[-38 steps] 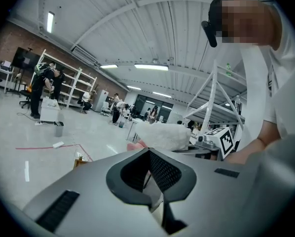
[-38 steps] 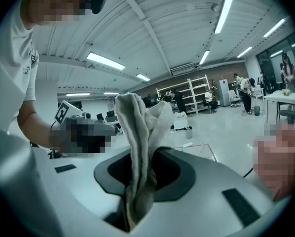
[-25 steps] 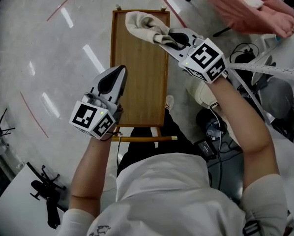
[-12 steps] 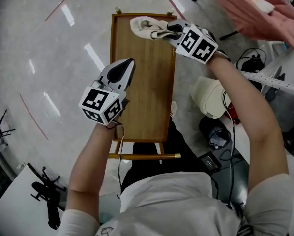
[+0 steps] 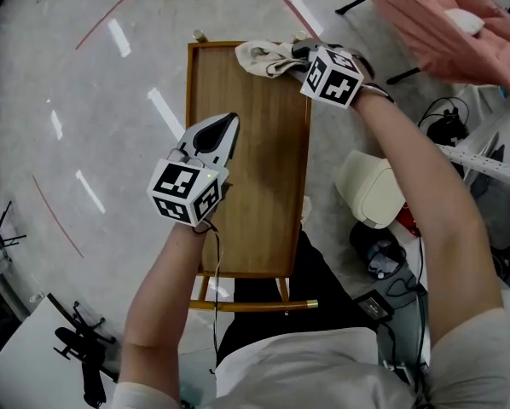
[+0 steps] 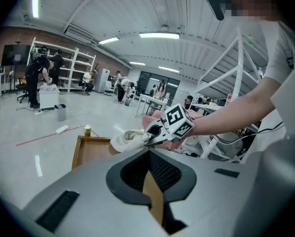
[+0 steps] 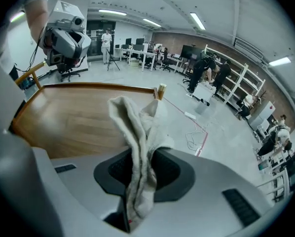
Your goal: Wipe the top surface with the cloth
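The wooden table top point(image 5: 255, 186) has a raised rim and runs away from me. A crumpled beige cloth point(image 5: 263, 56) lies against its far edge, near the right corner. My right gripper point(image 5: 295, 58) is shut on the cloth there, and folds of the cloth point(image 7: 137, 127) rise out of its jaws over the wood point(image 7: 73, 117). My left gripper point(image 5: 229, 123) hovers above the left middle of the top, shut with nothing in it. In the left gripper view its tip point(image 6: 150, 154) points toward the cloth point(image 6: 128, 139) and the right gripper point(image 6: 152, 135).
Pink fabric point(image 5: 443, 15) lies off to the far right. On the floor right of the table are a white rounded seat point(image 5: 370, 186), cables and gear point(image 5: 379, 258), and a white metal frame point(image 5: 485, 147). People and shelving point(image 7: 211, 73) stand far off.
My right gripper has carried the cloth along the far edge toward the right corner. My left gripper has shifted forward and inward over the table's left side.
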The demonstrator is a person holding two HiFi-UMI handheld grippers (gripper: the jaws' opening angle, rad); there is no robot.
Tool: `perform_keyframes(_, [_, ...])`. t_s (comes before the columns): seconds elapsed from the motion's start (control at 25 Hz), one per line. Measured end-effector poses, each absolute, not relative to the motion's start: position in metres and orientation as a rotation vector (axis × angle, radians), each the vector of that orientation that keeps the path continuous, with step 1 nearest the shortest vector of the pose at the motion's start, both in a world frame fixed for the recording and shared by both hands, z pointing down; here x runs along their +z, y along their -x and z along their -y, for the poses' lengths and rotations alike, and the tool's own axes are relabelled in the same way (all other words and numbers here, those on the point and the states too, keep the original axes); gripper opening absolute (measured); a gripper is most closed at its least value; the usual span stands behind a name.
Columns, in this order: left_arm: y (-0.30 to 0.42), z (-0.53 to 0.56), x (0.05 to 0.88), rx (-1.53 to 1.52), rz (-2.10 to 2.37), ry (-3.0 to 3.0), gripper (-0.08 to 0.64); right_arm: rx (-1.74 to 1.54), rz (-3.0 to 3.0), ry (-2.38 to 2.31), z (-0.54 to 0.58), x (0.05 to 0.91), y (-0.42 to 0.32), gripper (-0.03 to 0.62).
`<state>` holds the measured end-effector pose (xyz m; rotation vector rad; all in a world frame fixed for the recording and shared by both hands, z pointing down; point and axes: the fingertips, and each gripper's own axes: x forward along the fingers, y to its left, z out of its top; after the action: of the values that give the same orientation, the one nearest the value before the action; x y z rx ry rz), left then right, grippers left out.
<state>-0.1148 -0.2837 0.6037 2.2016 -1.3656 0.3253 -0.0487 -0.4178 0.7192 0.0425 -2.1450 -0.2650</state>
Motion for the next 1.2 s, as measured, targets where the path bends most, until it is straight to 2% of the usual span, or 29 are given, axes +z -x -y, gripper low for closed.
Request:
perform_keyframes(0.64, [0.126, 0.274, 0.615, 0.290, 1.375, -2.157, 0.008, -0.152, 2.147, -0.005, 0.388, 0.736, 0.038, 0.081])
perform_keyframes(1.2, [0.104, 0.214, 0.586, 0.354, 1.292, -2.215, 0.008, -0.007, 2.135, 0.066, 0.228, 0.748, 0.015, 0.081])
